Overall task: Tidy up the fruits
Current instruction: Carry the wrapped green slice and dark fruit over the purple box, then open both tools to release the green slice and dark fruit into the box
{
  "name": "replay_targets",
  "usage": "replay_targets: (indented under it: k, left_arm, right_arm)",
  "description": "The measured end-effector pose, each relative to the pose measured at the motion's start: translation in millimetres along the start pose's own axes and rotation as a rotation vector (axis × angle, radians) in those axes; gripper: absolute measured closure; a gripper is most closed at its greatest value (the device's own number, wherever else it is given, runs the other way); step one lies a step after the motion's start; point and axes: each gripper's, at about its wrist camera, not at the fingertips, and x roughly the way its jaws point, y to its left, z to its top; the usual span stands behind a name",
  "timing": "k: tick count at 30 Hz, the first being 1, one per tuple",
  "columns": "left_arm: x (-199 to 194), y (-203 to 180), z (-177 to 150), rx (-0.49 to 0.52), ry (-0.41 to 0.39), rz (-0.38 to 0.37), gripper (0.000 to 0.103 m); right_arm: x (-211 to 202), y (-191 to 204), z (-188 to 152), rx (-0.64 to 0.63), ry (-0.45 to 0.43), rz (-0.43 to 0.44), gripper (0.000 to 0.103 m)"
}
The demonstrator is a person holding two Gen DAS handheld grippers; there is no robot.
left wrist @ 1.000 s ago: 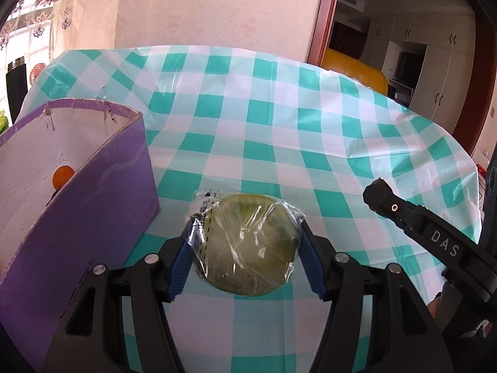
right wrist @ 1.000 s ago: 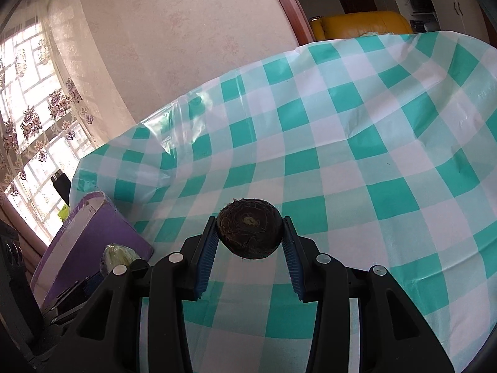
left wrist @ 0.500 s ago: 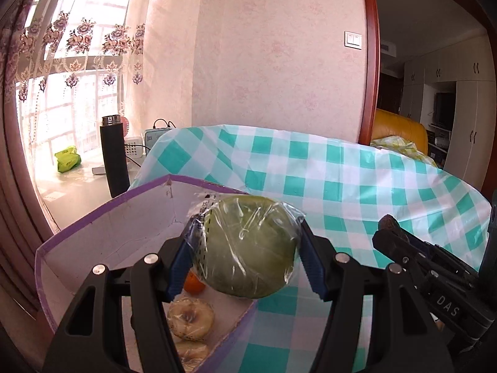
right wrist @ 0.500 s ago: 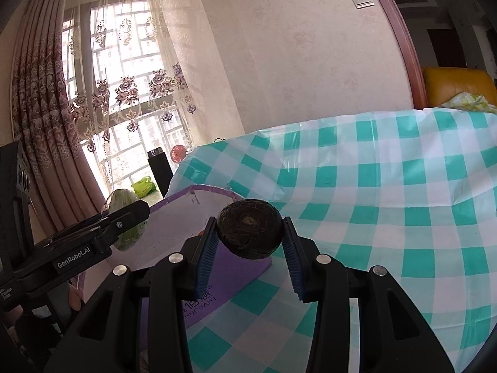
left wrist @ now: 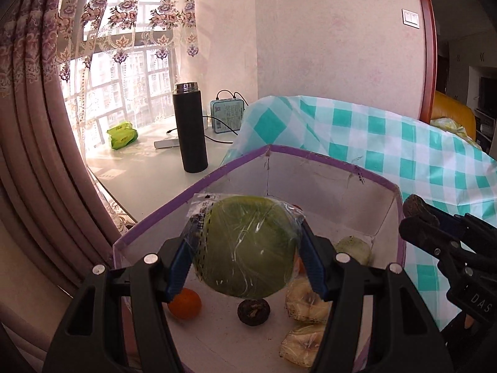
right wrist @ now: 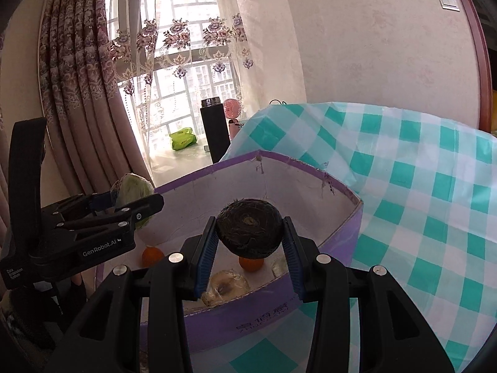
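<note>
My left gripper (left wrist: 245,267) is shut on a green round fruit wrapped in clear film (left wrist: 245,248) and holds it above the open purple box (left wrist: 329,158). My right gripper (right wrist: 248,248) is shut on a dark brown hairy round fruit (right wrist: 248,228) and holds it over the box's near rim (right wrist: 279,279). In the box lie an orange (left wrist: 184,304), a dark brown fruit (left wrist: 253,310), wrapped pale fruits (left wrist: 306,303) and a pale green fruit (left wrist: 354,248). The left gripper with its green fruit (right wrist: 133,191) also shows in the right wrist view, at the left.
The box stands on a table with a teal-and-white checked cloth (left wrist: 419,161). Behind it is a windowsill with a black flask (left wrist: 189,127), a blue tin (left wrist: 225,118), a green packet (left wrist: 122,133) and cables. Curtains (right wrist: 77,93) hang at the left.
Both grippers have swung left from over the checked table to above the purple box, each still holding its fruit. The box's inside with its fruits has come into view.
</note>
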Motion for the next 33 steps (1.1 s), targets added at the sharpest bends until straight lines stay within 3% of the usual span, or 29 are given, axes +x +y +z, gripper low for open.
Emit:
replay_targets:
  k: [5, 8, 11, 23, 24, 25, 26, 30, 33]
  left_arm:
    - [34, 5, -3, 0.091, 0.171, 0.079, 0.04]
    - [53, 6, -11, 0.124, 0.268, 0.085, 0.04]
    - [62, 10, -16, 0.117, 0.314, 0.082, 0.04]
    - [60, 24, -12, 0.078, 0.318, 0.062, 0.039]
    - [60, 25, -12, 0.076, 0.317, 0.057, 0.038]
    - [60, 25, -11, 0.071, 0.317, 0.053, 0.036]
    - [58, 26, -10, 0.069, 0.308, 0.058, 0.031]
    - [48, 37, -1, 0.026, 0.246, 0.063, 0.004]
    - [40, 45, 5, -0.008, 0.21, 0.053, 0.002]
  right_arm:
    - [52, 24, 9, -0.131, 0.209, -0.051, 0.062]
    - [78, 26, 11, -0.164, 0.312, -0.086, 0.062]
    - [97, 28, 10, -0.183, 0.391, -0.12, 0.062]
    - [118, 29, 9, -0.199, 0.458, -0.149, 0.06]
    - [119, 29, 9, -0.198, 0.46, -0.154, 0.054]
    - [120, 29, 10, -0.193, 0.46, -0.16, 0.036]
    - [120, 29, 11, -0.189, 0.462, -0.173, 0.026]
    - [121, 27, 14, -0.185, 0.487, -0.199, 0.017]
    - [119, 25, 18, -0.175, 0.499, -0.196, 0.016]
